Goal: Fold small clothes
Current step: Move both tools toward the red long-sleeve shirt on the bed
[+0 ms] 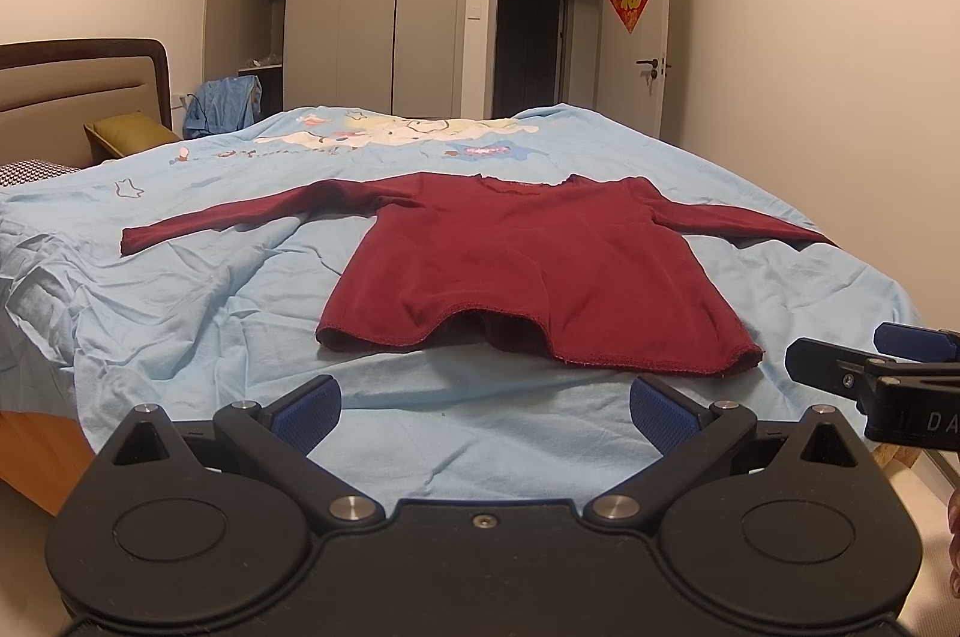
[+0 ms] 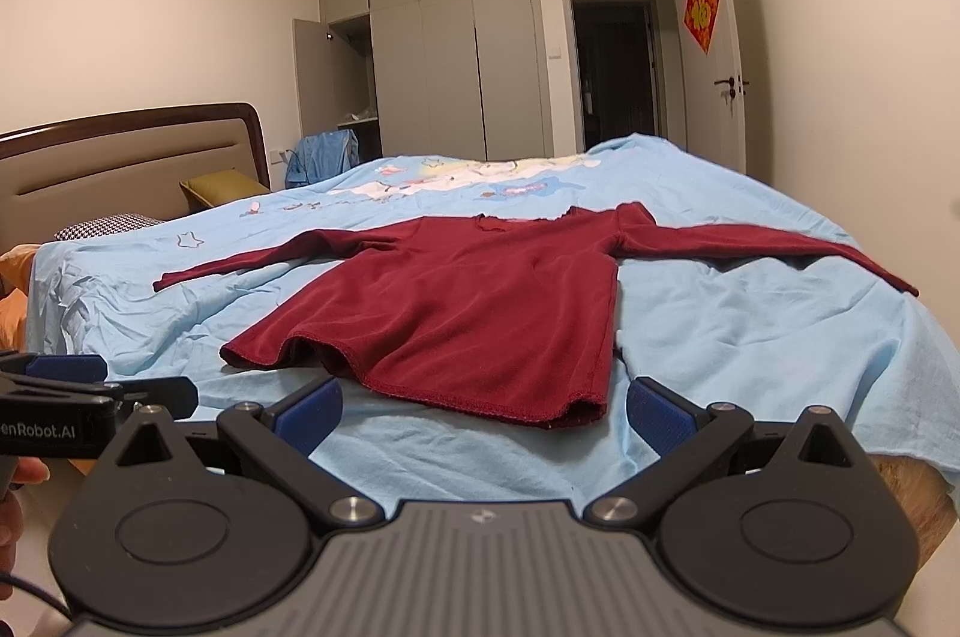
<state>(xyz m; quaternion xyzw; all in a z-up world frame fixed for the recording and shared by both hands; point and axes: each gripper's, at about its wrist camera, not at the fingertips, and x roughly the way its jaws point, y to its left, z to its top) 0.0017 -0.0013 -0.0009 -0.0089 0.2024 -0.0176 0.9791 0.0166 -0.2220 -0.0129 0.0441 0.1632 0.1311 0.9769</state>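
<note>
A small dark red long-sleeved shirt (image 1: 528, 265) lies flat on the light blue bedsheet (image 1: 198, 313), sleeves spread to both sides and hem toward me. In the left wrist view, my left gripper (image 1: 483, 412) stands open just short of the hem, nothing between its blue pads. In the right wrist view the same shirt (image 2: 480, 313) lies ahead, and my right gripper (image 2: 483, 412) is open near the hem's right corner, holding nothing. Each gripper also shows at the edge of the other's view: the right gripper (image 1: 840, 358) and the left gripper (image 2: 114, 379).
A padded headboard (image 1: 78, 90) and an olive pillow (image 1: 129, 132) are at the left. Blue clothing (image 1: 222, 102) hangs by the open wardrobe (image 1: 360, 6). The bed's near edge and right edge drop to the floor. A doorway (image 1: 540, 30) is behind the bed.
</note>
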